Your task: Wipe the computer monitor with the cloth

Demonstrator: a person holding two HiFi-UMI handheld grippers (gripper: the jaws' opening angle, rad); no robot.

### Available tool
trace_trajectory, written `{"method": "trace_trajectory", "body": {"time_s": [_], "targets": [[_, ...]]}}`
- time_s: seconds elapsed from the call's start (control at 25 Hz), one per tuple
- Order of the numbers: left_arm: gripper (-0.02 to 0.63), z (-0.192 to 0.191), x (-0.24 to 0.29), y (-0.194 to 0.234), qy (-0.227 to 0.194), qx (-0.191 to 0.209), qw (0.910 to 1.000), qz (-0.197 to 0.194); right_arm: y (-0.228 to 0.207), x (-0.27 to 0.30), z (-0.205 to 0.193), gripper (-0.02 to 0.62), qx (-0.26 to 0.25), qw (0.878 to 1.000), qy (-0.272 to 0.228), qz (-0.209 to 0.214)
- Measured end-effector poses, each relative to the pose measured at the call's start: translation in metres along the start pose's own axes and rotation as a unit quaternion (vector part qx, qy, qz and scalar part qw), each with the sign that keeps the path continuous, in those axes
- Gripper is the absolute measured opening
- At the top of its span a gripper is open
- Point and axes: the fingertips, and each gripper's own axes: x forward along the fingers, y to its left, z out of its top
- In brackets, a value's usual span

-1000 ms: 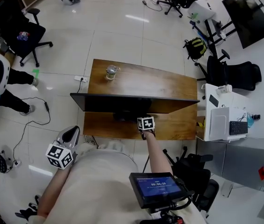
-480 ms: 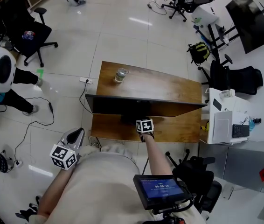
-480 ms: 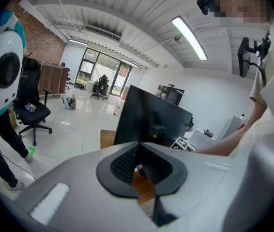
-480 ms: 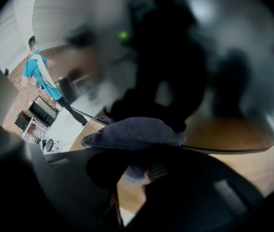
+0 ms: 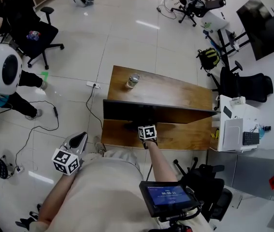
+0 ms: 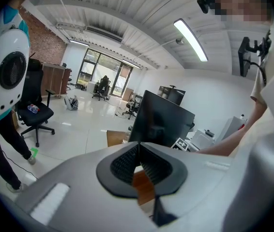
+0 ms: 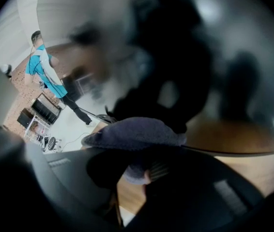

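Observation:
The black monitor [image 5: 156, 113] stands on the wooden desk [image 5: 175, 88], seen edge-on from above; it also shows in the left gripper view as the monitor [image 6: 161, 120]. My right gripper [image 5: 146, 135] is at the lower part of its screen, left of the middle. Its jaws are shut on a dark blue-grey cloth [image 7: 134, 134], which is pressed against the glossy screen [image 7: 175, 57]. That right gripper [image 7: 144, 170] is blurred at close range. My left gripper [image 5: 77, 138] hangs beside my body over the floor, left of the desk; its pads [image 6: 144, 166] meet with nothing between them.
A glass jar [image 5: 132, 80] stands at the desk's far left edge. A white cabinet [image 5: 236, 124] adjoins the desk's right end. A person [image 5: 1, 76] stands at the left near a black office chair [image 5: 38, 35]. A cable [image 5: 54, 115] trails on the floor. A tablet [image 5: 168, 196] is mounted at my chest.
My right gripper with the cloth has slid left along the lower screen, toward the monitor's stand. My head view has shifted. The left gripper has stayed put.

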Motion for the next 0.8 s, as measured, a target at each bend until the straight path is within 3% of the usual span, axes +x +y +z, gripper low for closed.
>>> {"method": "trace_trajectory", "body": {"time_s": [0.8], "targets": [[0.0,0.011,-0.019,0.057,-0.002,0.009,0.9999,-0.015,0.119,0.046,0.033,0.091,-0.029,0.999,-0.003,0.044]]}}
